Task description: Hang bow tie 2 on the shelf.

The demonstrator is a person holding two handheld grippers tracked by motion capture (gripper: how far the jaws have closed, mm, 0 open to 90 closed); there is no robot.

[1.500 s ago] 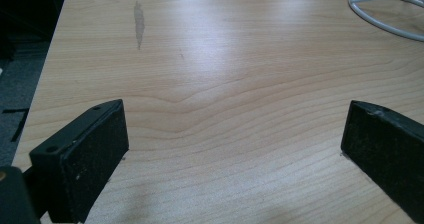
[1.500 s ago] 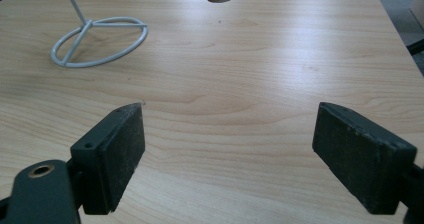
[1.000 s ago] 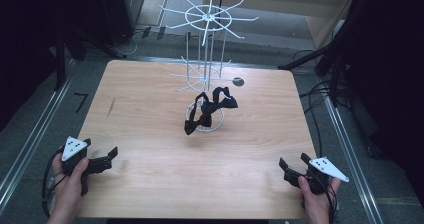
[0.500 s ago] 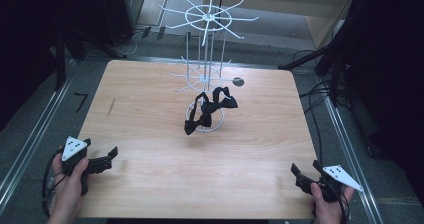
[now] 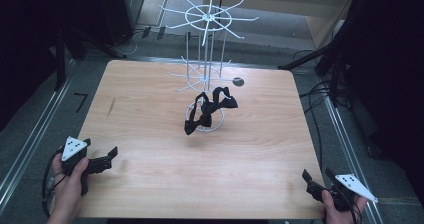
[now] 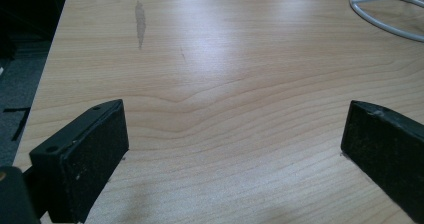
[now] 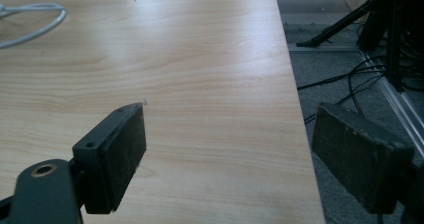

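Note:
A white wire rack [image 5: 207,20] stands at the middle back of the wooden table [image 5: 150,114]. Black bow ties [image 5: 210,109] hang from its lower arms, above its ring base [image 5: 218,127]. My left gripper [image 5: 111,155] is held low at the near left corner, open and holding nothing. In the left gripper view its jaws stand wide apart around the left gripper's [image 6: 235,134] gap of bare wood. My right gripper [image 5: 317,176] is open at the near right corner. In the right gripper view one pad [image 7: 117,154] is over the table and the other is past the edge.
A small dark disc [image 5: 238,82] lies on the table right of the rack. The rack's ring base [image 6: 385,14] shows at the top right of the left gripper view. Cables [image 7: 350,79] and stand legs [image 5: 310,59] lie on the floor to the right.
The right gripper has drawn back and to the right, toward the table's near right corner. The left gripper and the bow ties have stayed put.

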